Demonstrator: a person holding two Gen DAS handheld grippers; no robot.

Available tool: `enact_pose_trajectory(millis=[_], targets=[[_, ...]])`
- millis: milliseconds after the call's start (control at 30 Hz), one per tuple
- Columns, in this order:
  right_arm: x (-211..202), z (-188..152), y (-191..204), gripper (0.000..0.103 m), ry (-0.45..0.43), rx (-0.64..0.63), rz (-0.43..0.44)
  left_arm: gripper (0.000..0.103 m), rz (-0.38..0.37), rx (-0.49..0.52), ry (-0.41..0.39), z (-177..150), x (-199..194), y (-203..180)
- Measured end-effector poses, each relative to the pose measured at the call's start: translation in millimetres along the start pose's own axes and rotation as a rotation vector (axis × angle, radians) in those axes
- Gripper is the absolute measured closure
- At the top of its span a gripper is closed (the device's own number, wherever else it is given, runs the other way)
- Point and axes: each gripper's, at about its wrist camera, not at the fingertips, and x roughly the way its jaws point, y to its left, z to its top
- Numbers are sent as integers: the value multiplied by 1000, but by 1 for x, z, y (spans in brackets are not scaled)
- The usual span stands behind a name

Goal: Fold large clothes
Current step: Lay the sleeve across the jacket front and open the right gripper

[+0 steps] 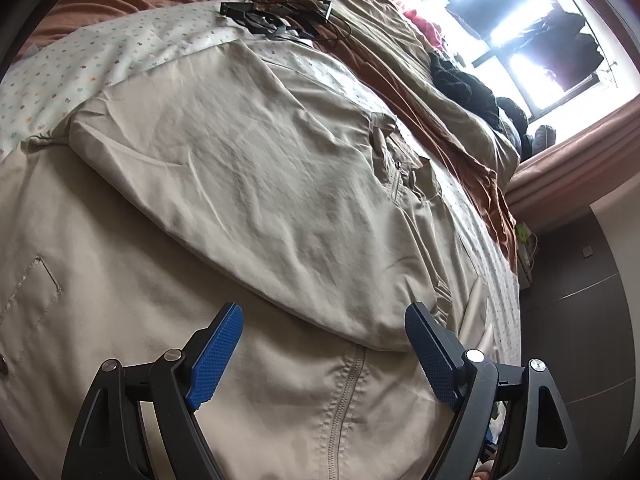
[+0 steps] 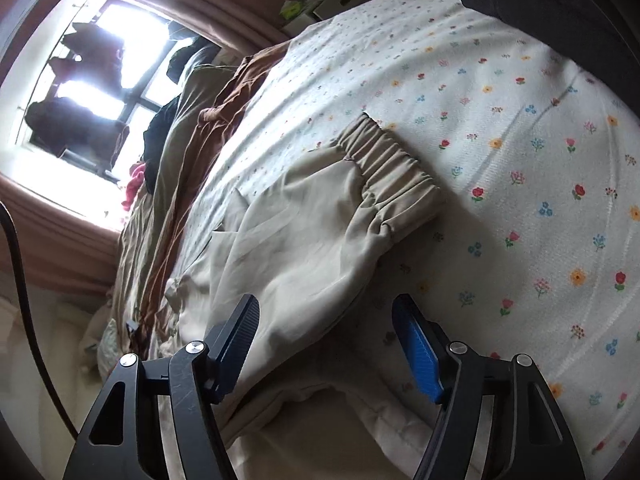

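A large beige jacket (image 1: 256, 184) lies spread on the bed, one sleeve folded across its body, a front zipper (image 1: 344, 396) near me. My left gripper (image 1: 322, 312) is open and empty just above the jacket, over the sleeve's lower edge. In the right wrist view the other sleeve (image 2: 304, 236) lies on the flowered sheet and ends in an elastic cuff (image 2: 390, 160). My right gripper (image 2: 326, 304) is open and empty, hovering over that sleeve's edge near the shoulder end.
The bed has a white flowered sheet (image 2: 520, 160). A brown and tan duvet (image 1: 448, 120) is bunched along its far side. Black gear with cables (image 1: 276, 16) lies at the bed's far end. Dark clothes (image 1: 468, 84) lie near the bright window (image 1: 520, 36).
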Motion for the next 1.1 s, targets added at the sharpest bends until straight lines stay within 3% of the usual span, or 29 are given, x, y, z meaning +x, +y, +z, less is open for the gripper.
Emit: enact_pose_trajectory(millis=[100,167,233,300,467,700,900,1100], targets=[[7,7,-5,40,-13,41,16,19,8,9,4,0,2,-1],[11,10,-6,53,-21,49,6,19,16,8,0,0,2,0],[15,12,-10,87,3,63,18,19,19,0,-5,1,1,3],[8,12,-12,92,-2,86,82,19,22,-7,-12,2,-1,6],[-39,8,35,95,-94,-56,189,19,8,-26,-32,5,-11,10],[-93,-32,123,96,-185,-285,361,19,-28,-40,-58,7,-27,10],[-106,-80,188,96,-166,-397,473,19,-58,-77,-85,15,-41,20],[-85,-137,236,96,-84,-508,539,19,-56,-116,-126,24,-57,38]])
